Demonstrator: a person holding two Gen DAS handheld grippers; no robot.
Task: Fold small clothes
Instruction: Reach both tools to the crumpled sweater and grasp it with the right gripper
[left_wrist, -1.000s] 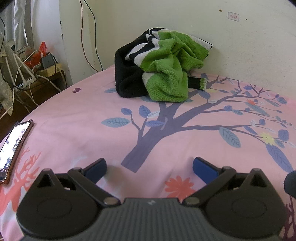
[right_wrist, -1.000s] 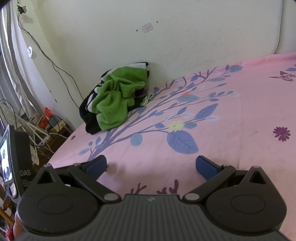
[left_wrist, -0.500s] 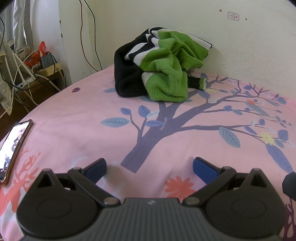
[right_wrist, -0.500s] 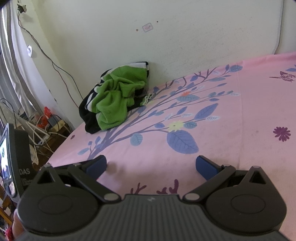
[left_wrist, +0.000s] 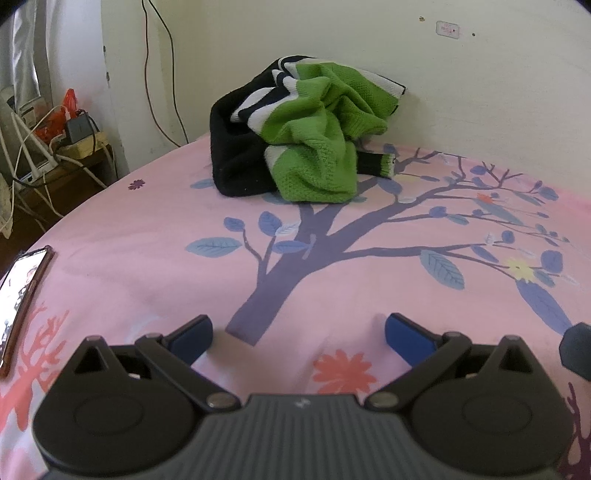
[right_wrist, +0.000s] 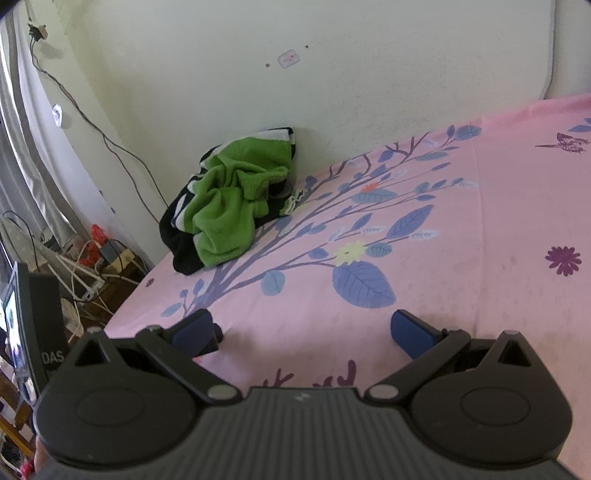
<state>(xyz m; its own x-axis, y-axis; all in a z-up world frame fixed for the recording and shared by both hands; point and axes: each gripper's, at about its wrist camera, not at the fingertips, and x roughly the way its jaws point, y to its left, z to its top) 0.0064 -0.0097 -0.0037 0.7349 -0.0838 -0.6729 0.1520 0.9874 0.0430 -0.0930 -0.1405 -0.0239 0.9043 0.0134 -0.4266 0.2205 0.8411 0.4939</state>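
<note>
The jaws of both grippers stand wide apart and hold nothing: the left gripper (left_wrist: 297, 334) and the right gripper (right_wrist: 306, 332) hang low over the pink bed sheet (left_wrist: 369, 295), with only the printed tree between their blue pads. Compared with a second ago, we see almost no change in the right view. In the left view the garment looks a little nearer and the phone (left_wrist: 22, 295) has slid toward the left edge, so we think the left gripper has crept forward a little. We judge that the approach has only just started, and no fold is made yet.

The task's thing, a crumpled green, black and white knitted garment (left_wrist: 306, 129), lies in a heap at the far side of the bed, touching the wall (left_wrist: 461, 92). One striped cuff (left_wrist: 376, 164) sticks out to its right. It is well apart from both grippers.

Around the heap, the sheet is flat and free toward us and to the right, so there is good room to pull the garment out and spread it. To the left the bed ends, and beyond this edge there are cables and a power strip (left_wrist: 74, 129) lower down. The phone lies on the sheet near the left gripper; we should keep the cloth away from it.
</note>
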